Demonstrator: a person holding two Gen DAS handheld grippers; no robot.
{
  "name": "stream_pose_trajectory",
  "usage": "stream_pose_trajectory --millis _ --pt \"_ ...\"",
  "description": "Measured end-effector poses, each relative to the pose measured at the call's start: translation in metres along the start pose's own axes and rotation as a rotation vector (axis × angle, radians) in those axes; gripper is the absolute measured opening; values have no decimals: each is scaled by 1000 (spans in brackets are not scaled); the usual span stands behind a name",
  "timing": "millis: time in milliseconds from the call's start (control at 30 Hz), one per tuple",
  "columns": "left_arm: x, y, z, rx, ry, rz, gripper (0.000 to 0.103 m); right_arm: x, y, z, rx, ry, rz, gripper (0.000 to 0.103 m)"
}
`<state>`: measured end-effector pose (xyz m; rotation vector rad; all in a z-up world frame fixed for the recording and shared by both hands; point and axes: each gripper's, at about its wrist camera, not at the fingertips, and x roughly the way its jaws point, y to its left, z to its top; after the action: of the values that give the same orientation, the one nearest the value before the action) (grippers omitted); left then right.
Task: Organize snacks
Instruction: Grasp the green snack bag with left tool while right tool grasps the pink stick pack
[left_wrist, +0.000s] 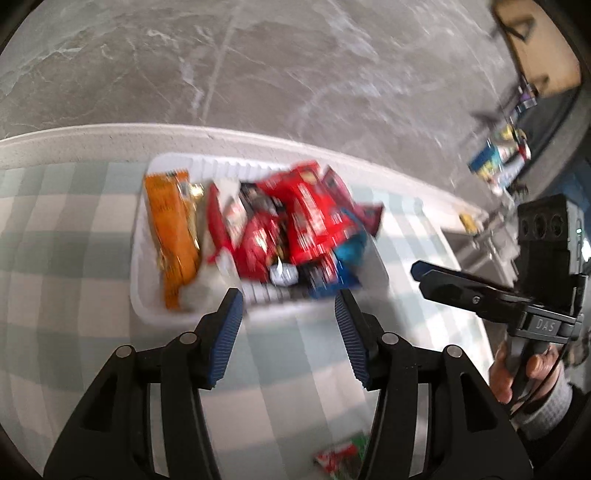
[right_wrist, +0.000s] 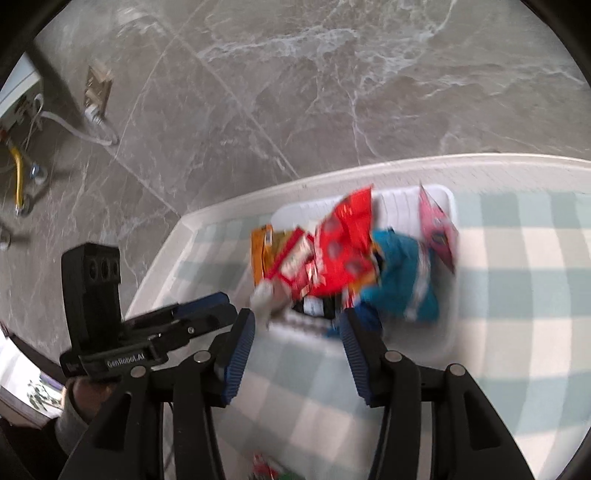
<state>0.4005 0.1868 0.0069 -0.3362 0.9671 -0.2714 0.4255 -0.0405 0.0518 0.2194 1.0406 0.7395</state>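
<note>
The left gripper (left_wrist: 288, 295), black with blue ribbed pads, sits closest to the camera. Its jaws are spread apart and nothing is between them. The right gripper (right_wrist: 297, 321) looks the same: spread apart and empty. Each one points down at the near wall of the white plastic basket (left_wrist: 147, 310).

The basket stands on the green and white checked cloth (left_wrist: 74, 258), near the far edge of the table. It is full of snack packs. A long orange pack (left_wrist: 171, 236) lies at one end. Red packs (left_wrist: 303, 214) are piled in the middle, and a blue pack (right_wrist: 402, 280) sits at the other end. A pink pack (right_wrist: 436, 229) leans up against the far wall. One more small red and green pack (left_wrist: 340, 456) lies alone on the cloth, close to the grippers.

It looks like the loose pack is the next job. To do it well, go slowly, since the pictures are blurry. Come down over the pack, pinch it at its edge, lift it, and drop it in a free spot in the basket. Do not bump the leaning packs, or they may spill out.
</note>
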Motion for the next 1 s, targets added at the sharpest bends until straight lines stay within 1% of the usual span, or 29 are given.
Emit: stream_pose_trajectory --millis 100,200,233,400,467,533,600,767,867,967,1000 --pt "-3 -14 -22 36 31 -13 51 -15 6 -27 -56 18 -32 55" --pt "-4 -26 -43 77 59 -1 52 -25 12 -53 -114 47 -67 55" --pt "-5 -30 -50 85 70 4 52 -31 15 -67 -140 59 -82 55" --pt "-7 -42 -82 90 132 -2 52 -44 25 -117 -217 117 -94 57" --pt "-7 -48 -94 93 150 -5 52 -46 30 -134 -246 144 -72 59" --pt "-8 -53 -105 94 174 -6 53 -45 36 -148 -282 172 -61 59" --pt "-8 -56 -115 94 189 -5 53 -41 47 -166 -351 215 -56 59" --pt "-9 -60 -133 84 216 2 53 -30 70 -201 -506 287 -53 59" --pt "-12 -59 -138 75 225 8 53 -23 79 -215 -576 325 -56 59" --pt "-14 -58 -145 59 235 9 53 -15 85 -229 -646 356 -85 59" --pt "-14 -58 -146 57 238 8 53 -11 85 -228 -660 361 -93 59"
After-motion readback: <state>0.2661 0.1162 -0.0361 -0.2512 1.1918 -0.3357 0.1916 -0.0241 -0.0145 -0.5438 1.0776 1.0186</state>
